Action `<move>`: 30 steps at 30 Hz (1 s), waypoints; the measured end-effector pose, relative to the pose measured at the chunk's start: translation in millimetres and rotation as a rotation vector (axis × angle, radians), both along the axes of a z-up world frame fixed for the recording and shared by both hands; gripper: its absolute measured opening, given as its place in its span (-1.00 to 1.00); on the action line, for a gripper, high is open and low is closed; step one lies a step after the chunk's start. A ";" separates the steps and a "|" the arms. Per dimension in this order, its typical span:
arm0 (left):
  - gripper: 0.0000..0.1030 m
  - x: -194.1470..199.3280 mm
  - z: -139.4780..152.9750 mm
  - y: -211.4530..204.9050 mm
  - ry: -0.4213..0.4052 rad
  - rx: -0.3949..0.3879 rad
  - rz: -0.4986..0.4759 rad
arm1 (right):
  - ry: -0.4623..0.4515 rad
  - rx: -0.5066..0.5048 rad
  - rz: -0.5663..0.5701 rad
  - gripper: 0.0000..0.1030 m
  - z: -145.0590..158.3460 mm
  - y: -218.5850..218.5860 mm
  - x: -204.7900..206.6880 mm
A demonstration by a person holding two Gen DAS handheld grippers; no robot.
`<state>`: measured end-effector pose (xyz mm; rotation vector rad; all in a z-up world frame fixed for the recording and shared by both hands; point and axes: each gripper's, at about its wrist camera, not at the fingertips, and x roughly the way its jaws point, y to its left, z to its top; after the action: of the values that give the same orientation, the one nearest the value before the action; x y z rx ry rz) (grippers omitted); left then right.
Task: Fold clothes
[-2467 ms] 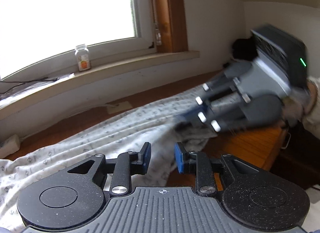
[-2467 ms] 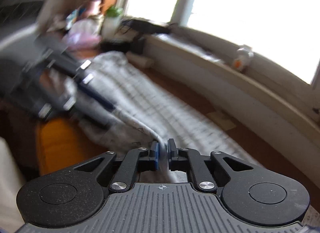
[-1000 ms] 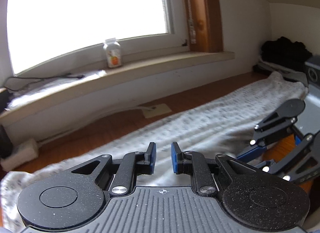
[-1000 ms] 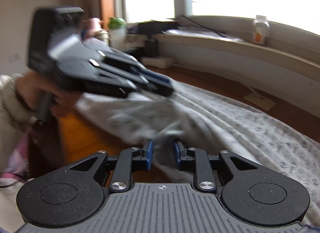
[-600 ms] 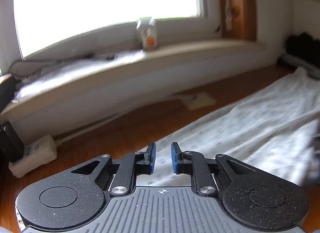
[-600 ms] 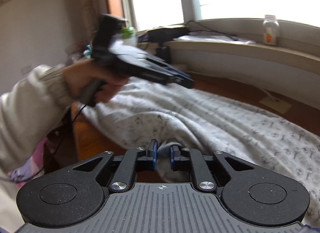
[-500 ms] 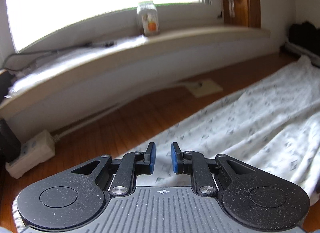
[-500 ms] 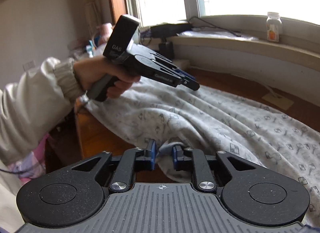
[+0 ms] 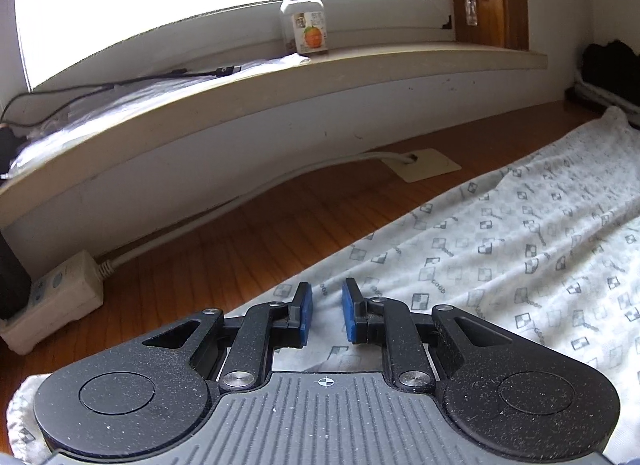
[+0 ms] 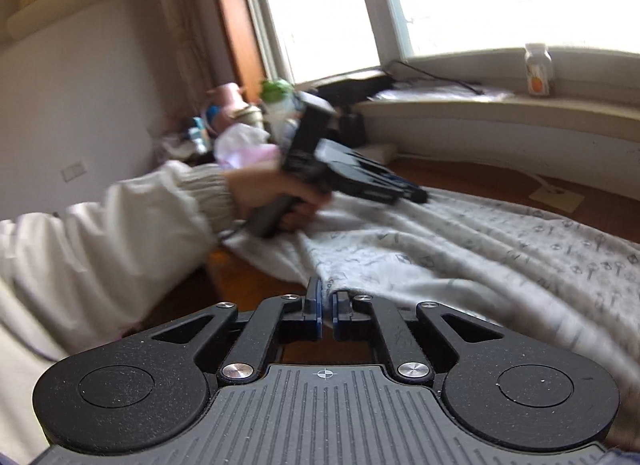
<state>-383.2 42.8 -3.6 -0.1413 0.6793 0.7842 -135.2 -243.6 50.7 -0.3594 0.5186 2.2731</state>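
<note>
A brown wooden table (image 9: 248,249) carries a white patterned garment (image 9: 520,249), a power strip (image 9: 56,297) and a paper card (image 9: 420,163).

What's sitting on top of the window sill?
On the window sill stand a small clear bottle with an orange label, a black cable and some clear plastic sheeting. What lies beneath the sheeting is hidden.

Left gripper (image 9: 325,307) angled down, jaws slightly apart, gripping nothing; right gripper (image 10: 327,307) pinched closed; left hand (image 10: 276,195) on its handle.
</note>
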 end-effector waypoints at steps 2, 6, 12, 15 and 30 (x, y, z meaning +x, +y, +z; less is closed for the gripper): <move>-0.62 1.6 -0.3 -1.4 0.009 0.010 -0.001 | -0.018 -0.013 0.015 -0.90 -4.2 -16.8 -9.4; -0.62 6.2 -1.6 -6.7 0.051 0.059 -0.013 | -0.067 -0.042 0.033 -0.90 -22.4 -26.8 -23.6; -0.62 8.3 -2.3 -8.6 0.069 0.081 -0.015 | -0.100 -0.010 -0.058 -0.76 -31.7 -19.4 -24.0; -0.62 8.0 -1.8 -8.4 0.067 0.080 -0.015 | -0.096 -0.020 -0.061 -0.66 -38.8 -17.3 -25.9; -0.54 4.2 5.9 -7.0 0.100 0.067 0.008 | -0.096 -0.041 0.020 -0.81 -28.0 -46.5 -13.2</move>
<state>-379.0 35.7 2.3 -0.0440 0.7459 0.8254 -148.4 -290.1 22.7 -0.4941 0.5151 2.2539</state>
